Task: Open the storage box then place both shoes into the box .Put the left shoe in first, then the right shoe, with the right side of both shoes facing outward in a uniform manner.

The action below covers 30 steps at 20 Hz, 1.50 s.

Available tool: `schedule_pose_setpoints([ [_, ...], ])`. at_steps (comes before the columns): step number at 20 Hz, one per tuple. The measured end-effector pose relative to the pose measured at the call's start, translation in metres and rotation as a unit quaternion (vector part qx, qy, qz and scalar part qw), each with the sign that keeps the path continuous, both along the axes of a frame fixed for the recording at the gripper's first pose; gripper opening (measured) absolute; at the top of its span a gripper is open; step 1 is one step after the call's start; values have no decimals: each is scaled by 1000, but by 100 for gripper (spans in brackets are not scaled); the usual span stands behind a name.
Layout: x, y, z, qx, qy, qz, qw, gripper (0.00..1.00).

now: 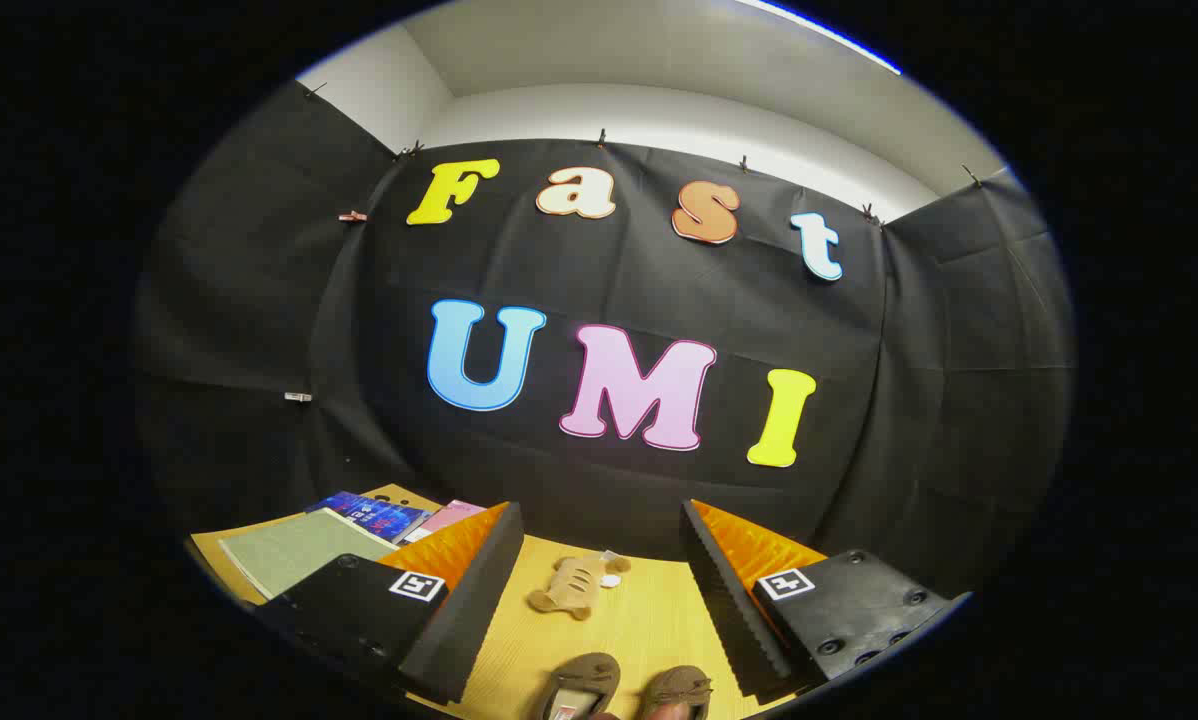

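Two small brown slip-on shoes lie side by side on the wooden table (649,620), low between my fingers: the left-hand shoe (579,685) and the right-hand shoe (677,692), each with a little bow. My gripper (599,550) is open, raised above the table, and its fingers hold nothing. The shoes sit below the fingertips, partly cut off from sight.
A small tan plush toy (571,585) with a white tag lies on the table ahead of the shoes. Beyond my left finger lie a green book (294,555), a blue book (374,515) and a pink one (451,517). The black cloth wall rises just behind the table.
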State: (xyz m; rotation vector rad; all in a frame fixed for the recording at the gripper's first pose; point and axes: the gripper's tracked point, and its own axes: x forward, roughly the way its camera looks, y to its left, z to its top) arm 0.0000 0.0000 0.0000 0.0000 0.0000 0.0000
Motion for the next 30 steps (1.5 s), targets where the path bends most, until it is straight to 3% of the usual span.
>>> schedule_pose_setpoints([
  [22, 4, 16, -4, 9, 12, 12, 1000, 97],
  [25, 6, 27, -3, 18, 12, 33, 999, 97],
  [30, 13, 66, -11, 50, 32, 102, 993, 97],
])
